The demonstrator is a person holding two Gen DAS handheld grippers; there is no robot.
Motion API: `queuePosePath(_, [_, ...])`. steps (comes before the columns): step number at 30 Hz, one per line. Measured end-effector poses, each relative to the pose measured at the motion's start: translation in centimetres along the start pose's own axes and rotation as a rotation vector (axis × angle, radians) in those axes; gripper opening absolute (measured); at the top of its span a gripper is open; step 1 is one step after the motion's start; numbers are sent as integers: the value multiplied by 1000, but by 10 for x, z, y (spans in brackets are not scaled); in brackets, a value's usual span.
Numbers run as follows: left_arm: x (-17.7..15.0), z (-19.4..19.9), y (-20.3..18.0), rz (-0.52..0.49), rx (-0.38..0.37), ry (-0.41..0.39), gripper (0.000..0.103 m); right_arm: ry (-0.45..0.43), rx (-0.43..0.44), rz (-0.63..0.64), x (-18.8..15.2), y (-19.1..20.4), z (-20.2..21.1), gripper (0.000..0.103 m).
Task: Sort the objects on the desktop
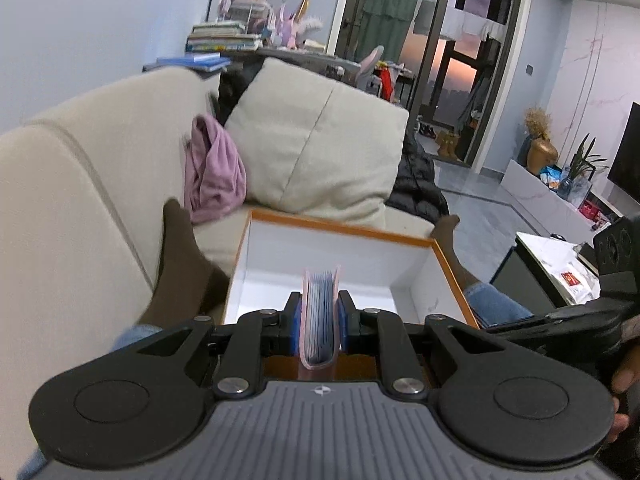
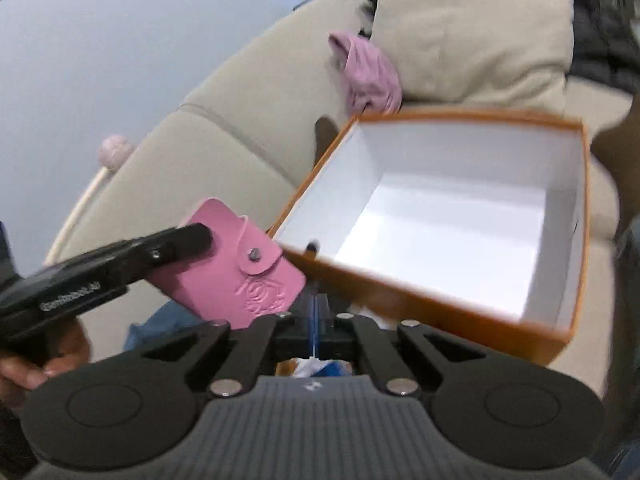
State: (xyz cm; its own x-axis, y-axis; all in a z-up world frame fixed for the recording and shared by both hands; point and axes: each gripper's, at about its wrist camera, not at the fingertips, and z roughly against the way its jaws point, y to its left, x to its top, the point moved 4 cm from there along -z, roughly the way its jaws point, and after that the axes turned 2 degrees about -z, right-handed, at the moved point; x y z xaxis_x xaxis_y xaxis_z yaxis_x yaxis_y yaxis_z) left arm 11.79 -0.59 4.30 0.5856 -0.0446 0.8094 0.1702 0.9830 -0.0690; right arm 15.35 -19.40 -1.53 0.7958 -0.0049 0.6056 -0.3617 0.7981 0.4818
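Note:
My left gripper [image 1: 319, 312] is shut on a pink card holder [image 1: 320, 316], held edge-on just over the near rim of an orange box [image 1: 340, 230] with a white, empty inside. In the right wrist view the same pink card holder [image 2: 240, 276], with a snap flap and embossed flower, sits in the left gripper's fingers [image 2: 176, 246] beside the box's [image 2: 440, 304] left corner. My right gripper [image 2: 316, 312] is shut, with a thin blue-white sliver between its pads; I cannot tell what it is. It is low in front of the box's near wall.
The box rests on a person's lap on a beige sofa [image 1: 100, 152], with brown-socked feet [image 1: 180, 264] either side. A cushion [image 1: 320, 148], a pink cloth [image 1: 212, 172] and a black jacket [image 1: 416, 176] lie behind it. A low table [image 1: 556, 264] stands at right.

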Motion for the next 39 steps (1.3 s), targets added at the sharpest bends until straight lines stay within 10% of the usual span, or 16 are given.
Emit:
queuePosePath(4, [-6, -2, 0, 6, -15, 12, 20, 51, -26, 82, -18, 3, -11, 9])
queuePosePath(8, [-20, -2, 7, 37, -8, 40, 20, 130, -46, 114, -47, -3, -22, 41])
queuePosePath(18, [-24, 25, 57, 156, 152, -25, 20, 159, 69, 169, -53, 38, -64, 43])
queuePosePath(22, [-24, 33, 71, 162, 199, -43, 20, 181, 111, 211, -46, 74, -87, 61])
queuePosePath(39, [-47, 42, 103, 203, 235, -30, 20, 289, -37, 234, -52, 93, -145, 32])
